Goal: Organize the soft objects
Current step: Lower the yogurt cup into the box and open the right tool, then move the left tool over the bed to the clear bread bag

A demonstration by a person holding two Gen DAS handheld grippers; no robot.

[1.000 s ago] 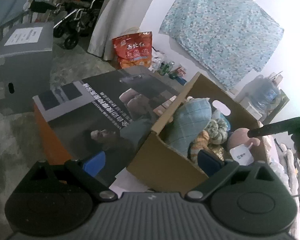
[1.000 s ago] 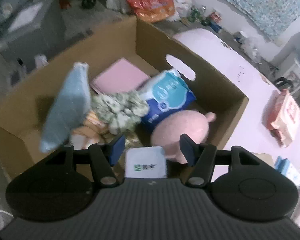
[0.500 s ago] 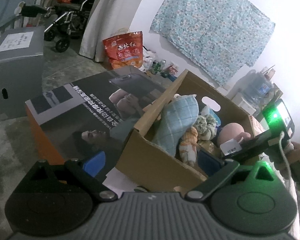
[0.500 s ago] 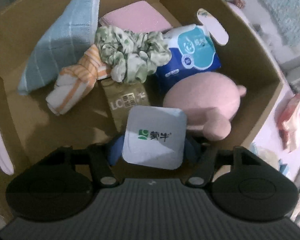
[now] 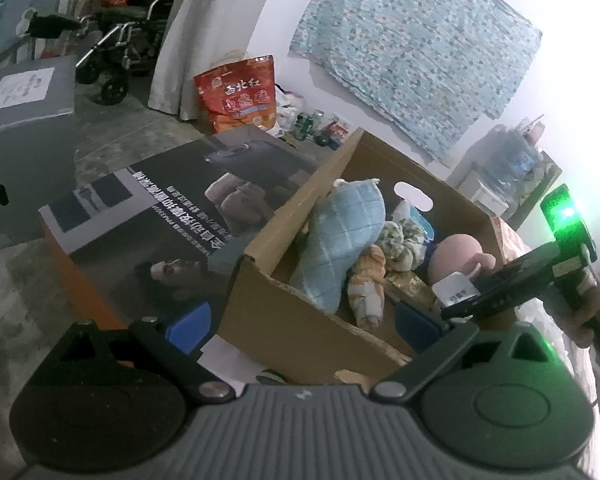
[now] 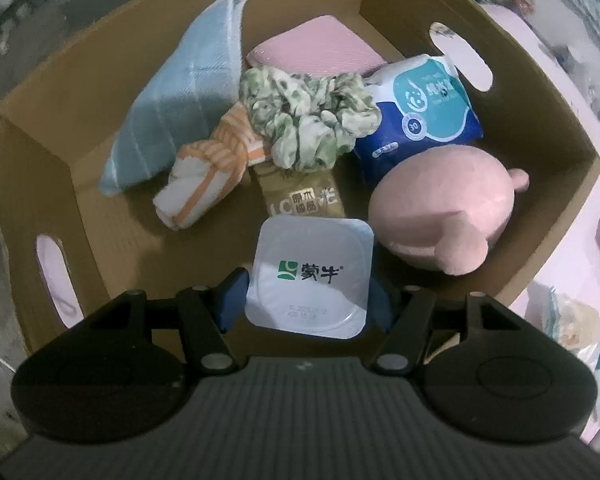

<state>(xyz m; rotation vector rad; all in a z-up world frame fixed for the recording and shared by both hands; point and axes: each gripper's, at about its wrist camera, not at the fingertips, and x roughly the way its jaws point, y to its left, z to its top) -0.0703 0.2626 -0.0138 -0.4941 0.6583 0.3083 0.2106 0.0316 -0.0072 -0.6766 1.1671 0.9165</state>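
Observation:
An open cardboard box (image 6: 60, 140) holds a blue quilted towel (image 6: 184, 96), an orange-striped cloth (image 6: 204, 176), a green floral scrunchie (image 6: 308, 120), a blue tissue pack (image 6: 420, 116), a pink plush (image 6: 444, 204), a pink pad (image 6: 320, 46) and a gold packet (image 6: 300, 196). My right gripper (image 6: 306, 300) points down into the box, shut on a white yogurt cup (image 6: 310, 276) that hangs over the box's near floor. The left wrist view shows that cup (image 5: 454, 290) inside the box (image 5: 300, 320). My left gripper (image 5: 302, 322) stands open before the box's near corner, holding nothing.
A dark printed carton (image 5: 160, 208) lies left of the box. Behind it are a red bag (image 5: 240, 96), a wheelchair (image 5: 120, 52) and a grey case (image 5: 20, 92). A pale pink surface (image 6: 540, 60) runs along the box's right side. A hand (image 5: 592, 308) holds the right gripper.
The right gripper has tipped downward and sunk into the box with the yogurt cup still in its pads. The left gripper has barely shifted.

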